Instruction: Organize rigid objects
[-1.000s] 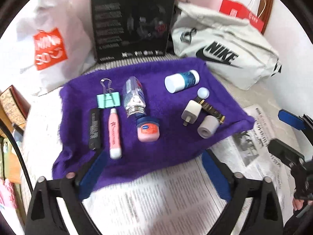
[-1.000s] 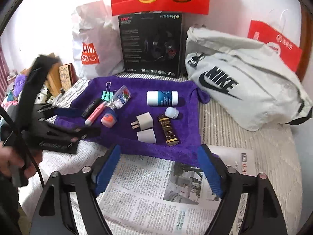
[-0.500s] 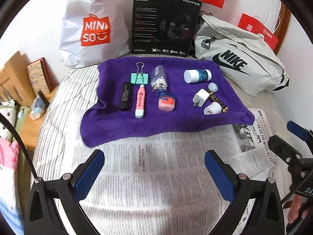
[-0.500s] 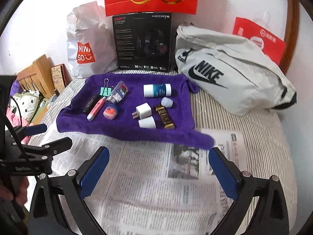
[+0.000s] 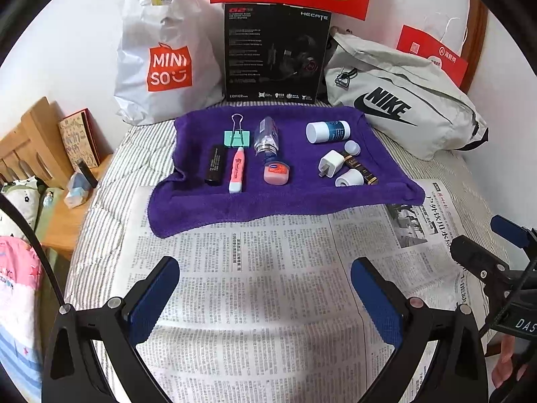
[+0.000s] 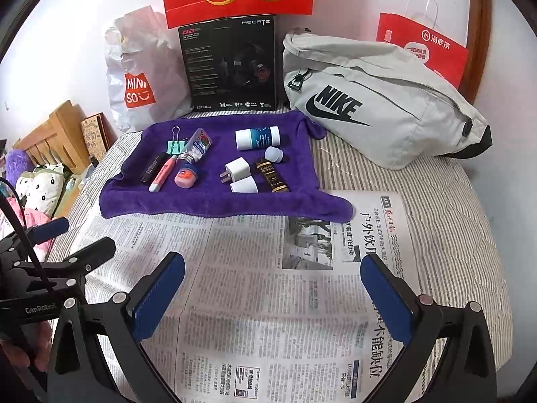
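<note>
A purple towel (image 5: pixel 302 198) (image 6: pixel 208 201) lies on the bed with several small objects on it. On its left are a green binder clip (image 5: pixel 237 137), a black tube (image 5: pixel 214 164), a pink pen (image 5: pixel 236 173), a clear bottle (image 5: pixel 266 137) and a pink jar (image 5: pixel 276 173). On its right are a white bottle (image 5: pixel 327 131), a white charger (image 5: pixel 330 163), a white cap (image 5: pixel 349 178) and a brown bottle (image 6: pixel 272 174). My left gripper (image 5: pixel 265 288) is open and empty above the newspaper, short of the towel. My right gripper (image 6: pixel 272 288) is open and empty too.
Newspaper (image 5: pixel 261 285) covers the striped bed in front of the towel. Behind stand a Miniso bag (image 5: pixel 164 57), a black box (image 5: pixel 275 53) and a grey Nike bag (image 5: pixel 402 107). A wooden side table (image 5: pixel 50 154) is at the left. The right gripper also shows in the left wrist view (image 5: pixel 496 252).
Both grippers have drawn back from the towel toward the near side, so the towel looks smaller and farther. Both stayed open. The objects have not moved.
</note>
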Motion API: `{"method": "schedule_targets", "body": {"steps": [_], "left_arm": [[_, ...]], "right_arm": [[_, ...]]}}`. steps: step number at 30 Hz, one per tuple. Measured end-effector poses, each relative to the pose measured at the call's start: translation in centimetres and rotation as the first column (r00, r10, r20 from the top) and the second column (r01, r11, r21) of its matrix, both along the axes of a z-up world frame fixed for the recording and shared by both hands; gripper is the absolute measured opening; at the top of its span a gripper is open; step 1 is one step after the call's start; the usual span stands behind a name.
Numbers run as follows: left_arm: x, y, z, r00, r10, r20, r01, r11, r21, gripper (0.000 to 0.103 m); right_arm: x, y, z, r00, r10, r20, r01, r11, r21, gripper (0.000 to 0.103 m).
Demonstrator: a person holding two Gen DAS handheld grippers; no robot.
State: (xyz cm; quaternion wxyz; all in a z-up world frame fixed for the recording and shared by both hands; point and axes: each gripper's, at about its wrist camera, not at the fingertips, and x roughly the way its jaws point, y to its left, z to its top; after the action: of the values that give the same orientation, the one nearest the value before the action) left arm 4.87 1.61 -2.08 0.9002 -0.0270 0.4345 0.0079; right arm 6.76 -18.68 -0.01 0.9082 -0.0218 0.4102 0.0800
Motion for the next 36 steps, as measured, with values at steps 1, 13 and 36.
{"method": "schedule_targets", "body": {"steps": [1,13,36], "left_arm": [[-0.11,0.06,0.1,1.0,0.0,0.002,0.0,1.0,0.001,0.103],[-0.67,0.28,0.48,1.0,0.003,0.01,-0.003,1.0,0.0,0.103],[-0.68,0.28,0.17,1.0,0.002,0.0,-0.002,1.0,0.002,0.103]], "right_arm": [[-0.07,0.01,0.05,1.0,0.002,0.002,-0.002,1.0,-0.001,0.103],[-0.36,-0.09,-0.61,1.0,-0.001,-0.017,0.0,1.0,-0.019,0.103],[-0.36,-0.2,-0.85,1.0,-0.004,-0.023,0.003,1.0,-0.019,0.103]]}}
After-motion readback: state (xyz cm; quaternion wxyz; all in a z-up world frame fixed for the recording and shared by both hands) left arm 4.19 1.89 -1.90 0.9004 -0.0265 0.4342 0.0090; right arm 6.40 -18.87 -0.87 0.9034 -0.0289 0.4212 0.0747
